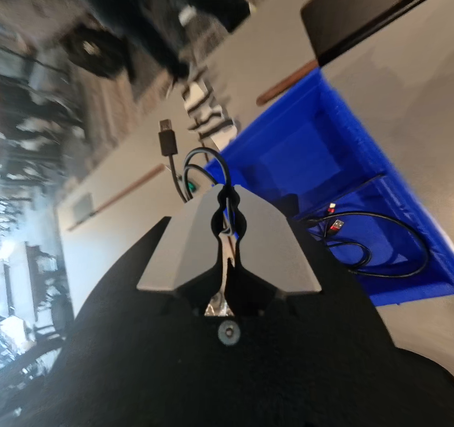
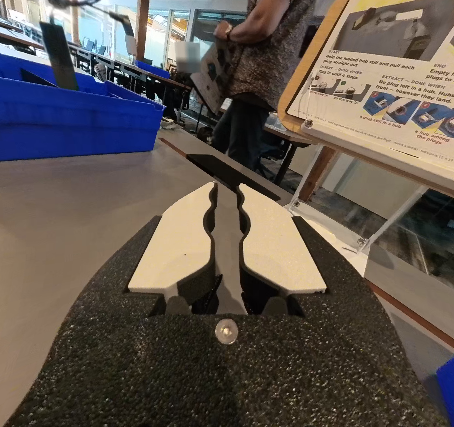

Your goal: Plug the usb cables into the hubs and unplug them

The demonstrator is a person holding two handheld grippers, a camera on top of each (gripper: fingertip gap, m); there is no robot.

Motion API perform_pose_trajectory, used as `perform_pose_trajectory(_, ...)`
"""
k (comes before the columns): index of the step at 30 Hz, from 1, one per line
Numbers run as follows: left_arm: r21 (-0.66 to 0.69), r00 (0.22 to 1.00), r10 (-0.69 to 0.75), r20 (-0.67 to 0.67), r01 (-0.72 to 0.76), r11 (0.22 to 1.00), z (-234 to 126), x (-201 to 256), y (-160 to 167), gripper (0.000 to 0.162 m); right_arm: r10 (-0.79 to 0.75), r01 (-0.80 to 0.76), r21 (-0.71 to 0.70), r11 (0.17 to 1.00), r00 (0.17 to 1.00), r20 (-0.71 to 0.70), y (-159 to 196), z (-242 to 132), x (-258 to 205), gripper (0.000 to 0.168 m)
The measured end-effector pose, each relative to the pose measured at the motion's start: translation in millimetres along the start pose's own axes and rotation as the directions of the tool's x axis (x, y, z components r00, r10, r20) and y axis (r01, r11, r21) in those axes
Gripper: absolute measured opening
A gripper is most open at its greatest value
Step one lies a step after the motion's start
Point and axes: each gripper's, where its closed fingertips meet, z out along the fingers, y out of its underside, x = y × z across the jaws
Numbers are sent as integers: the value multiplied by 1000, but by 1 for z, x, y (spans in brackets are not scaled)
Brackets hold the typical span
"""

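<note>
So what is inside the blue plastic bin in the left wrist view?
The blue plastic bin has two compartments. The nearer one holds a loose black cable with a red USB plug. The farther one looks empty, though the left gripper covers its near corner.

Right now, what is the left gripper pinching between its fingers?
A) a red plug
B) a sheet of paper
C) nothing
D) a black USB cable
D: the left gripper is shut on loops of a black USB cable, whose plug sticks up beyond the fingertips.
</note>
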Motion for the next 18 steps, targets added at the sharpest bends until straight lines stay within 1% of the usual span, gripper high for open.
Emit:
perform_pose_trajectory(4,119,999,22,27,-25,993,-46,6,-29,3,17,-16,12,1000,1000,-16,-2,-3,4,14)
perform_pose_trajectory(9,288,997,77,-3,-73,955,-104,33,-69,3,25,-24,28,999,998,-53,-4,-6,12,14)
perform_pose_trajectory(14,423,977,204,-68,-157,893,-143,88,-100,2,21,-17,45,999,995,-98,-7,-11,20,14)
perform_pose_trajectory(18,497,941,314,-127,-214,841,-154,141,-116,3,33,-27,51,998,993,-112,-7,-12,24,13)
